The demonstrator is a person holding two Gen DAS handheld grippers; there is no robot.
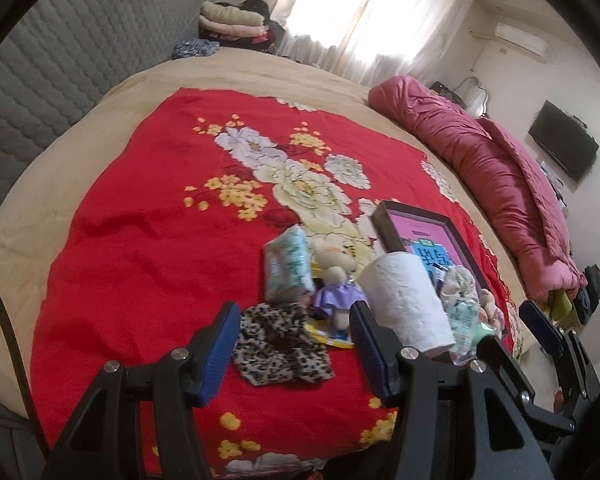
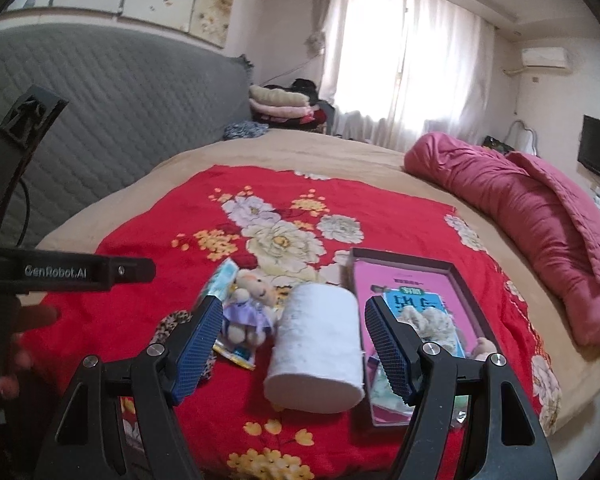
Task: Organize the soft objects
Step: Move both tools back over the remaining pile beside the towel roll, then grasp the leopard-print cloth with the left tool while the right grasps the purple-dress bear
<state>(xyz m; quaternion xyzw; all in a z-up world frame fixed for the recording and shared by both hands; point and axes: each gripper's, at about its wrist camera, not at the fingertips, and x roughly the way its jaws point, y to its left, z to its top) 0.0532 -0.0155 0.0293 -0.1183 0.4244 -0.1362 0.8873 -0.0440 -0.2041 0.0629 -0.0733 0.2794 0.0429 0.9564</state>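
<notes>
On the red flowered bedspread (image 1: 140,240) lies a leopard-print cloth (image 1: 280,348), and my left gripper (image 1: 296,340) hovers open over it, its pads not touching it. Beyond the cloth are a small plush doll in a purple dress (image 1: 334,292) and a pale tissue pack (image 1: 288,264). A white paper roll (image 2: 320,344) lies on its side between the fingers of my right gripper (image 2: 292,344), which is open and not pressing on it. The doll (image 2: 248,304) and the leopard cloth (image 2: 172,324) show to the roll's left.
A dark-rimmed box with a pink floor (image 2: 464,292) sits to the right, holding a cream knitted item (image 2: 428,320), a small plush (image 2: 484,348) and packets. A rolled pink quilt (image 2: 520,216) lines the bed's right side. Behind is a grey padded headboard (image 2: 120,120) with folded blankets (image 2: 280,104).
</notes>
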